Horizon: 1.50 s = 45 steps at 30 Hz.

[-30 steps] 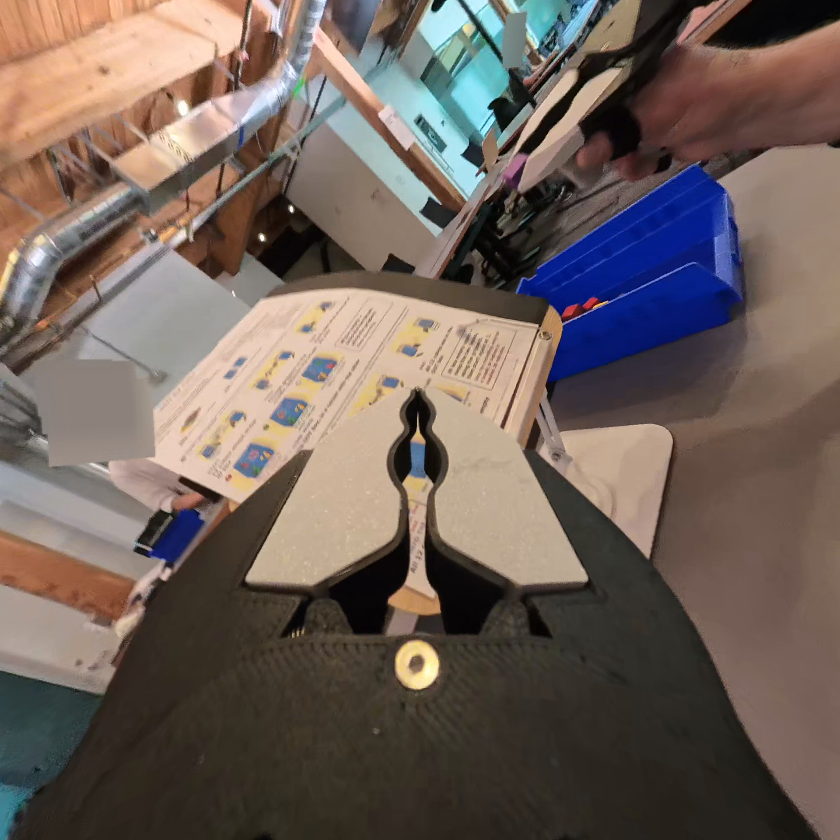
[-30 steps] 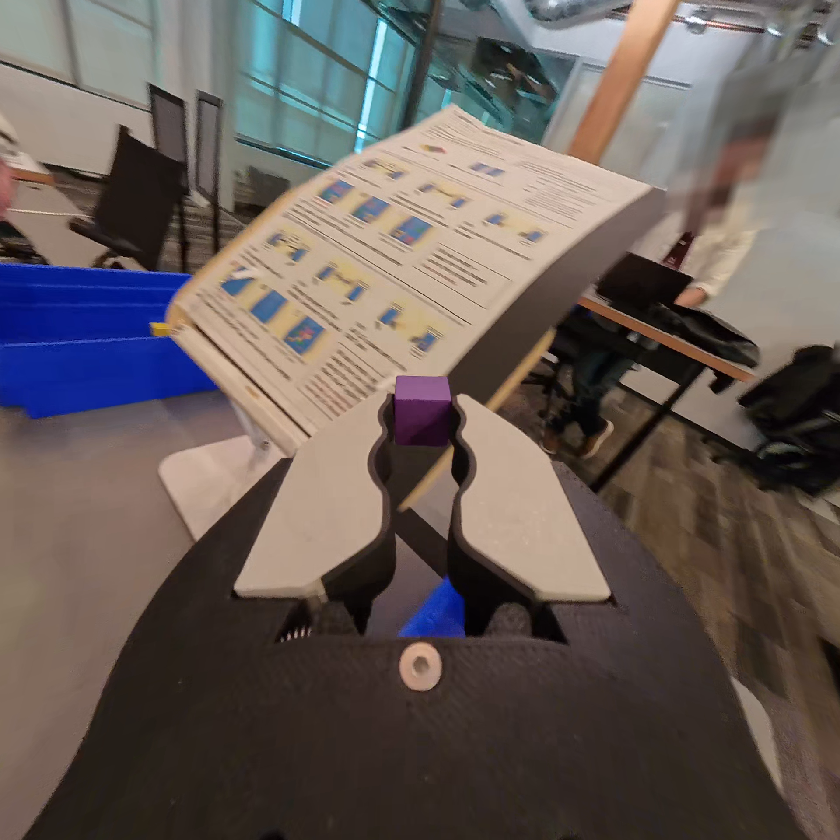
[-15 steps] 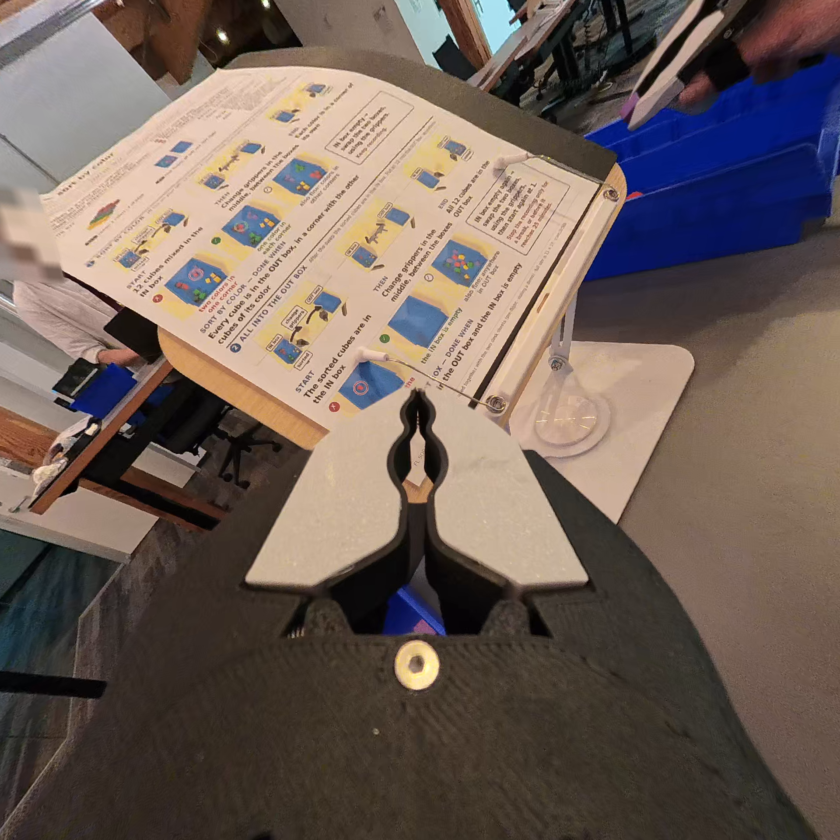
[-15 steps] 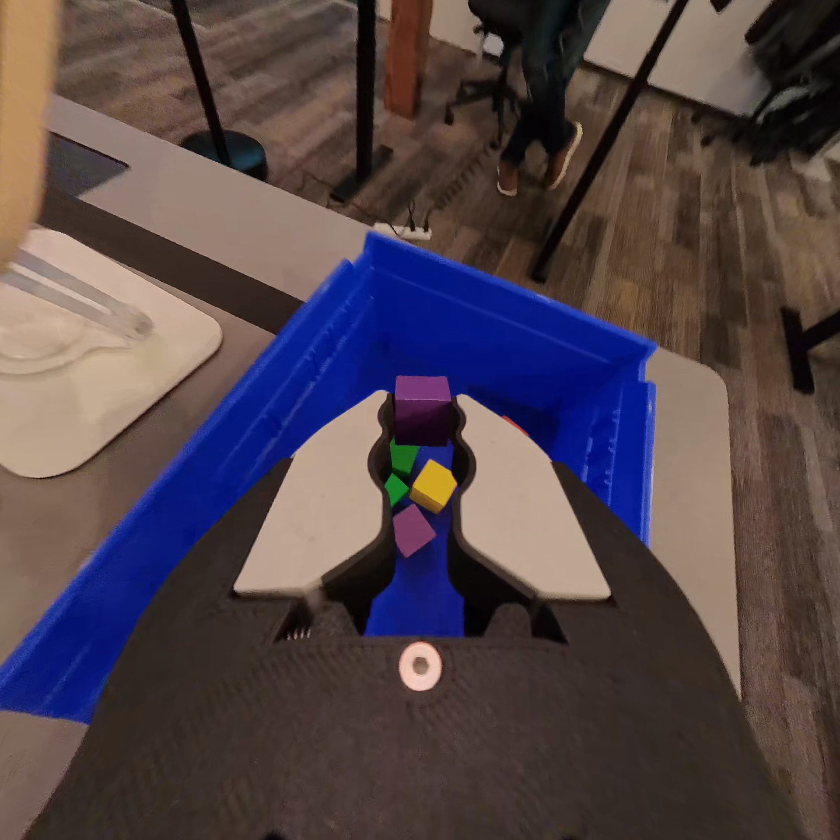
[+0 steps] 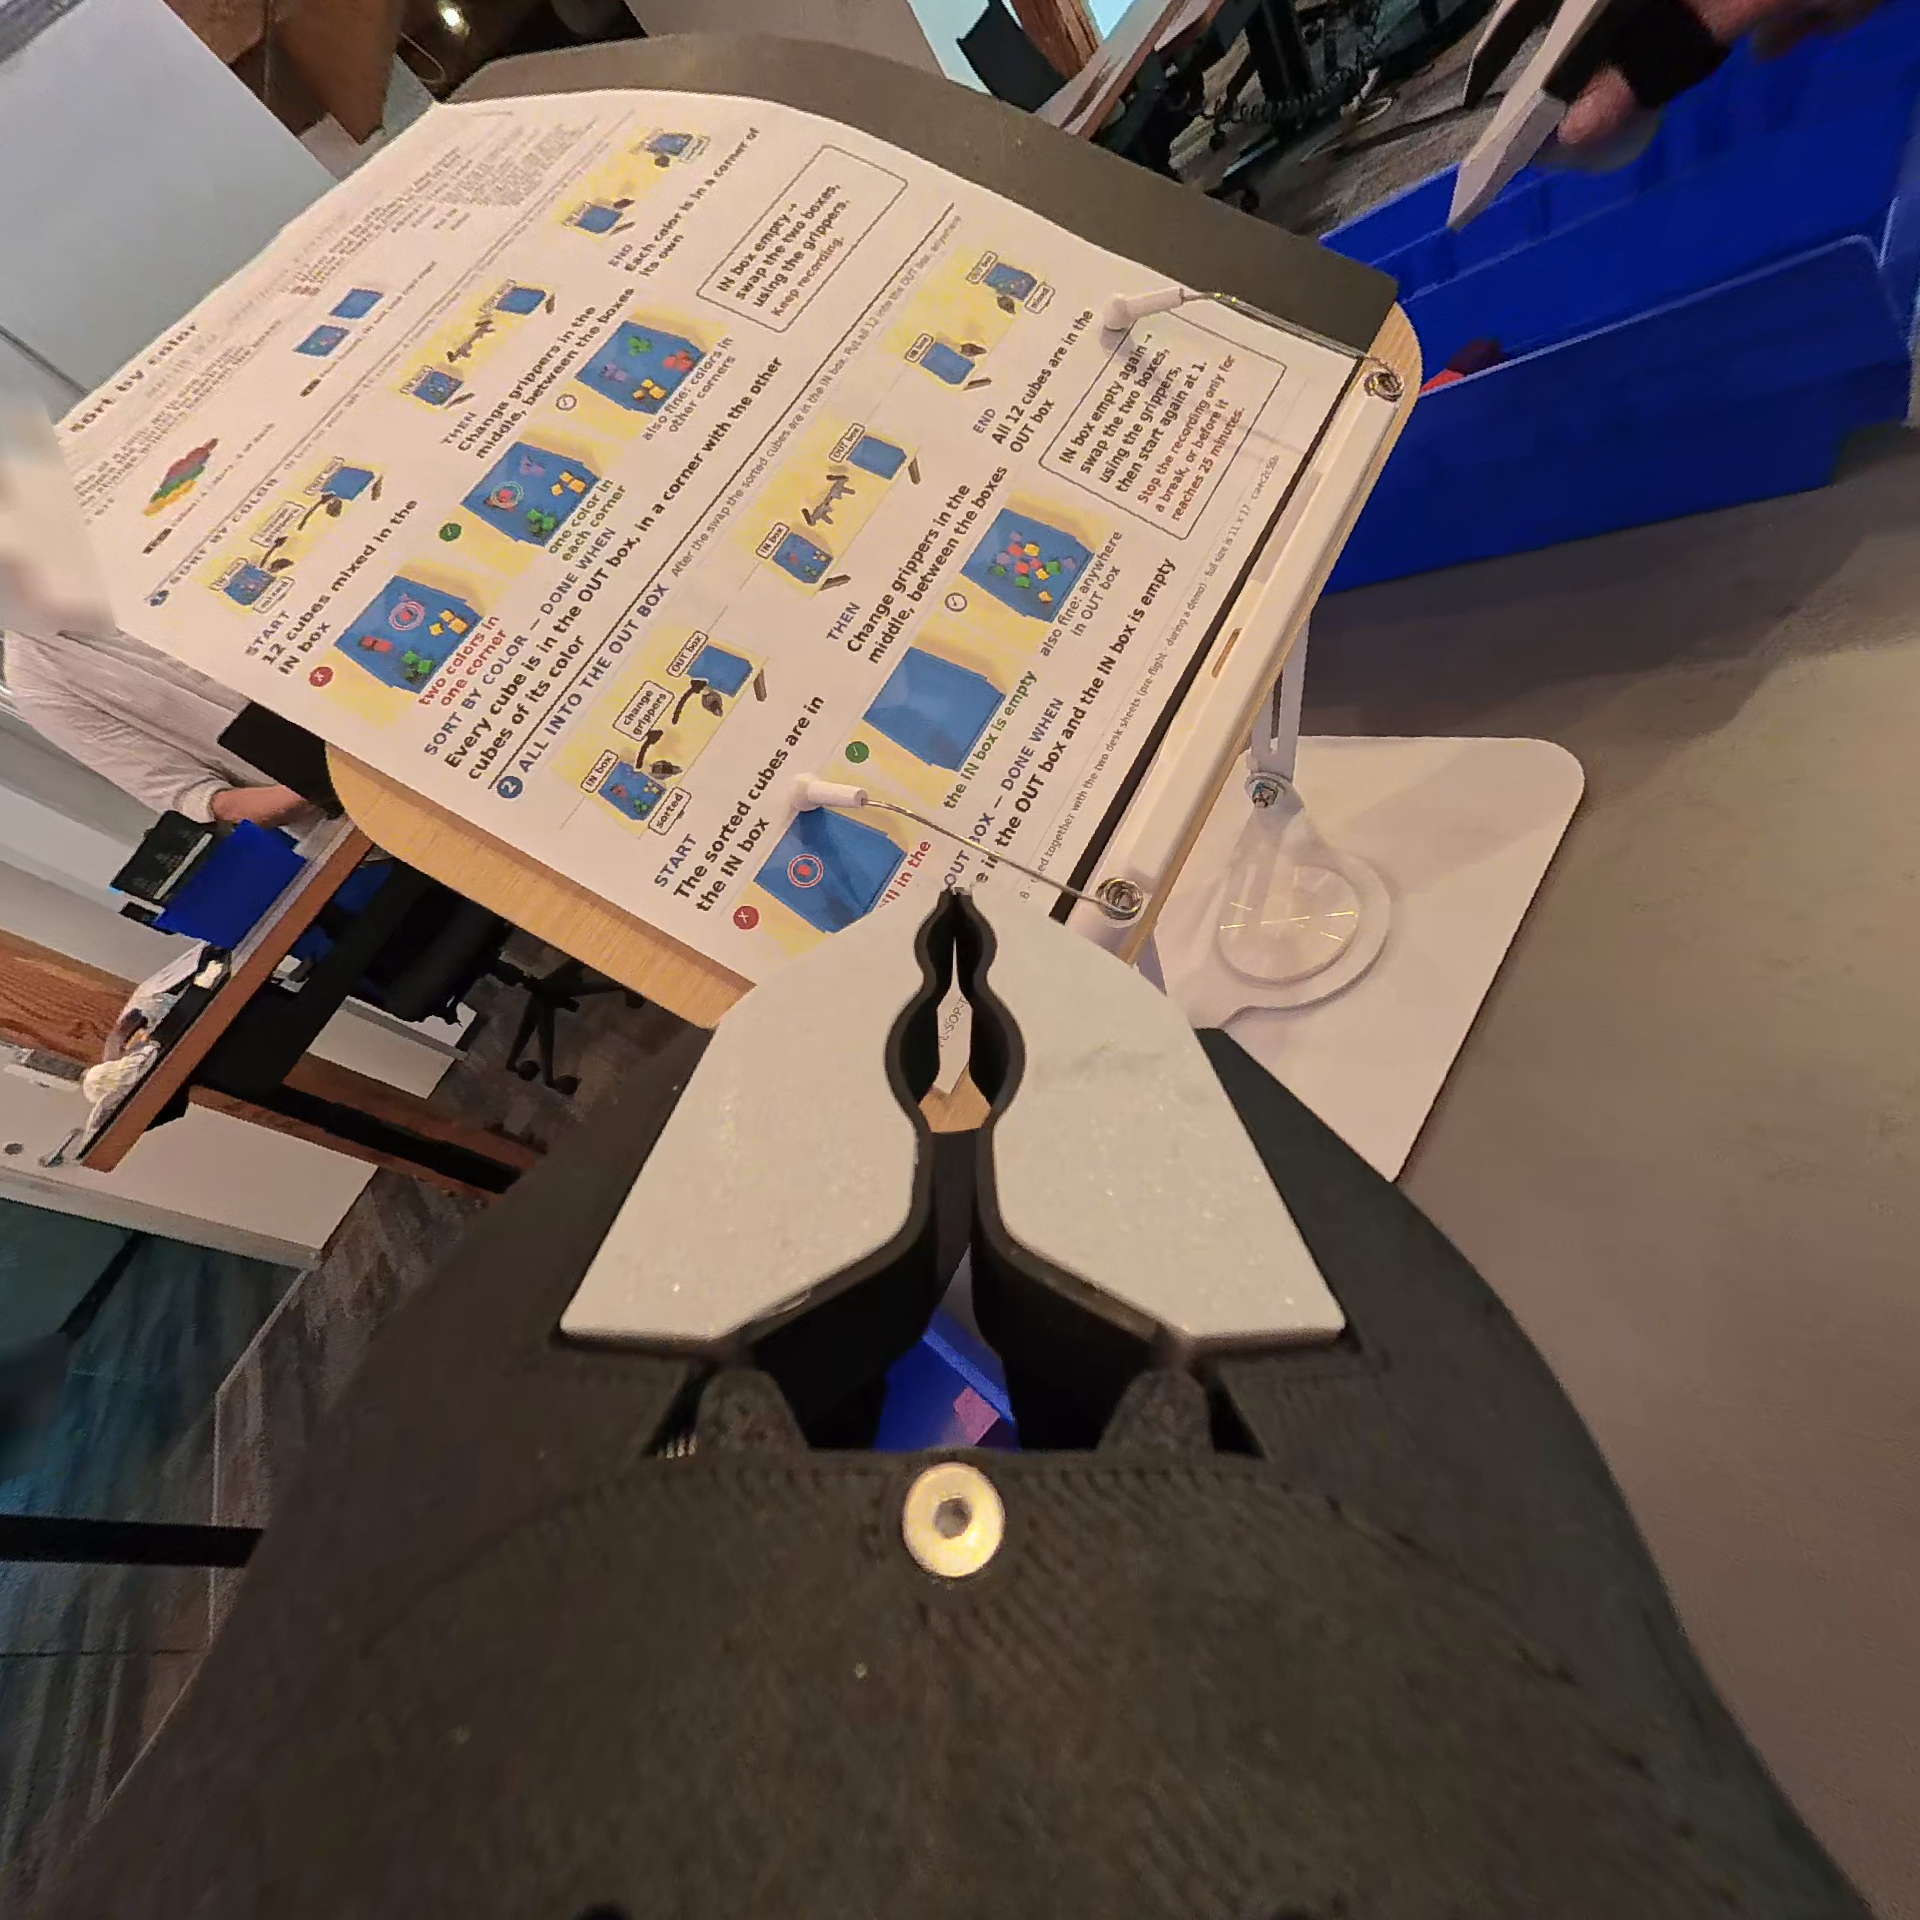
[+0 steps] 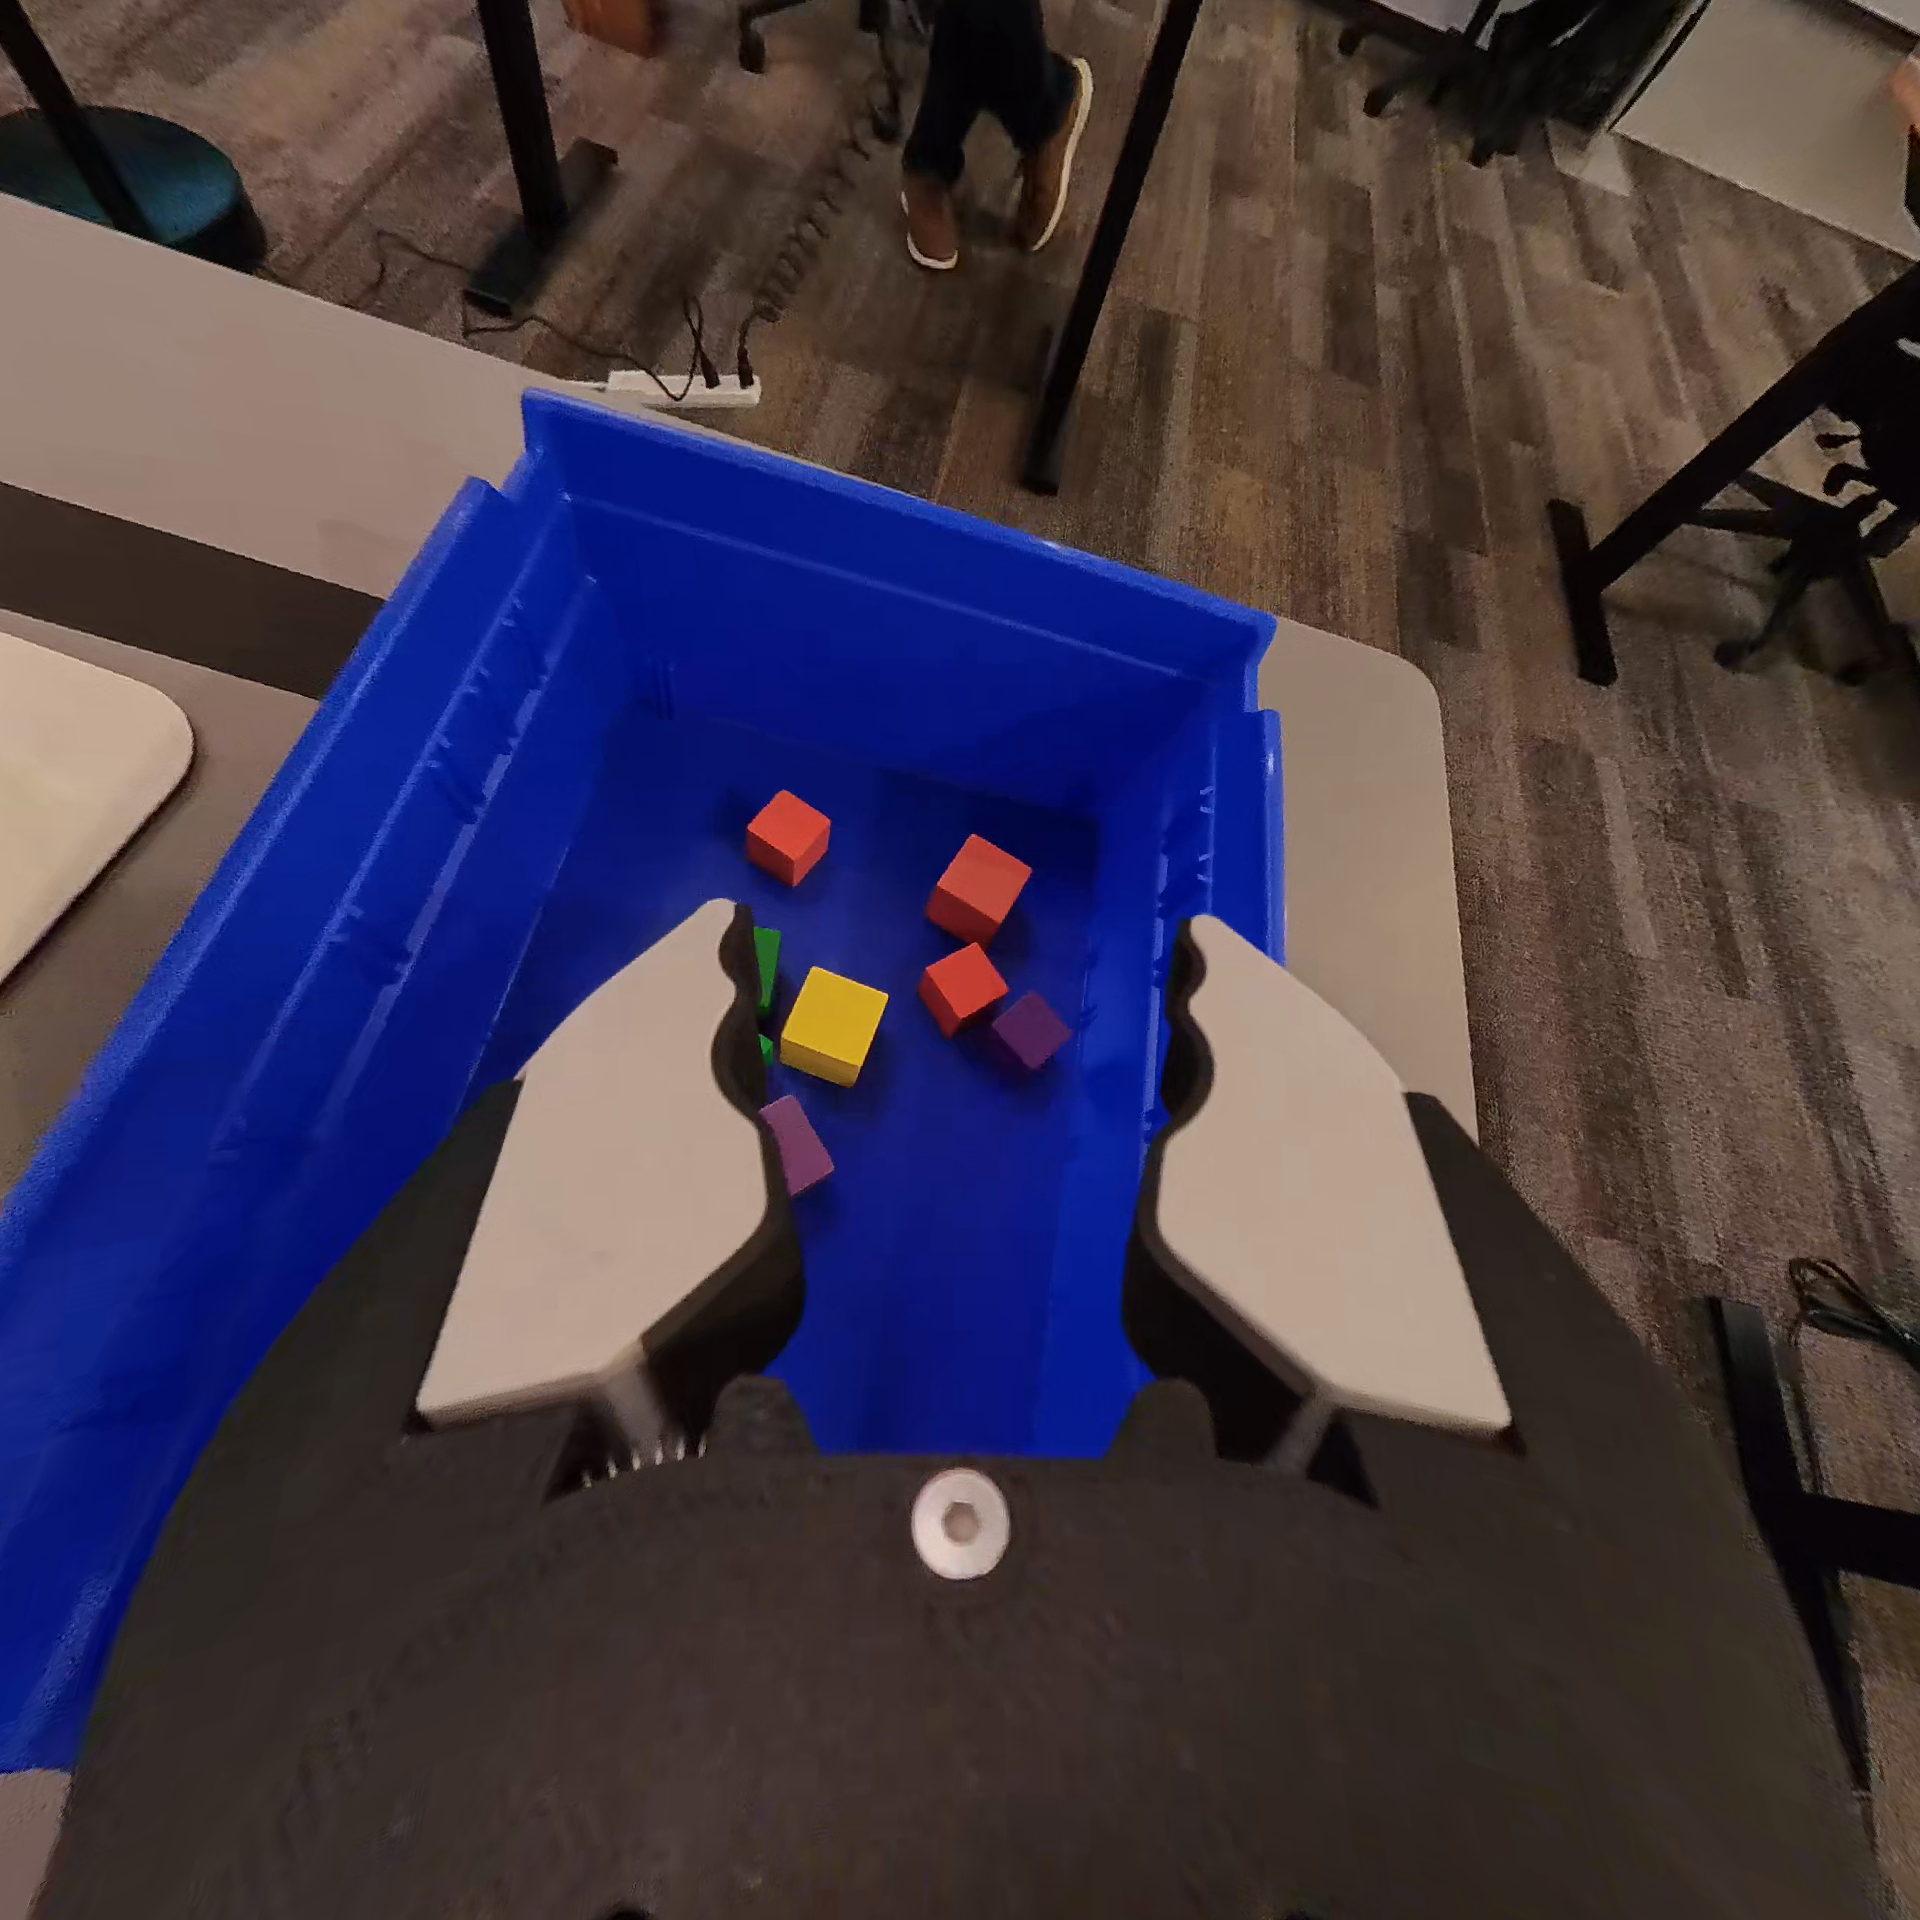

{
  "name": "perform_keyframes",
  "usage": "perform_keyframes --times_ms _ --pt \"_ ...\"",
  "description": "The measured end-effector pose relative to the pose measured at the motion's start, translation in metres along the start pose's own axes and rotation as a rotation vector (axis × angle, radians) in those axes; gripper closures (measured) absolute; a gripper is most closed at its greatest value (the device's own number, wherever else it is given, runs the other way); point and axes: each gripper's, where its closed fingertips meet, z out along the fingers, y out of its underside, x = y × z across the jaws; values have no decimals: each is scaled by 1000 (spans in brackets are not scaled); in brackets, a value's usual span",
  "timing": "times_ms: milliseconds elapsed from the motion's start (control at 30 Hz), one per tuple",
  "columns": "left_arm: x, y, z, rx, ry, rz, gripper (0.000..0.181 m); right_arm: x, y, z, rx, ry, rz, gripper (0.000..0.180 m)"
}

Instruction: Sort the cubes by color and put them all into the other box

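In the right wrist view my right gripper [image 6: 961,935] is open and empty above a blue box [image 6: 894,582]. On the box floor lie three red cubes [image 6: 977,885], a yellow cube [image 6: 833,1024], two purple cubes [image 6: 1029,1029] and green cubes [image 6: 767,961] partly hidden by my left finger. In the left wrist view my left gripper [image 5: 954,906] is shut and empty, pointing at an instruction sheet [image 5: 665,499]. A second blue box [image 5: 1662,374] stands at the far right there, with the right gripper [image 5: 1507,156] above it. A bit of blue and purple shows under my left gripper [image 5: 961,1397].
The sheet rests on a tilted wooden board on a white stand base [image 5: 1455,935], also at the left edge of the right wrist view [image 6: 73,790]. The grey table [image 5: 1714,1247] ends just past the box [image 6: 1351,831]. Beyond are floor, table legs and a person's feet [image 6: 987,197]. The right tips stand about 10 centimeters off the yellow cube [image 6: 833,1024].
My right gripper swung from the sheet to over the box, opened and let go of the purple cube, which now lies in the box. My left gripper tilted down, staying shut.
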Motion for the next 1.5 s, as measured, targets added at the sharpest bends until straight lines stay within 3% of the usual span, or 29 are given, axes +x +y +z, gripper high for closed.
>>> perform_keyframes --times_ms 400,567,1067,1500 --pt "-48 24 -30 -39 -106 -36 181 -17 -14 -6 65 -68 0 115" --pt "-60 62 -36 -154 -75 -44 181 -22 -17 -6 67 -70 -25 117" --pt "-35 176 9 -440 174 -97 181 -41 -18 -4 56 -108 -80 119" --pt "-4 230 31 -498 457 -13 151 -67 -18 0 42 -164 -118 122"
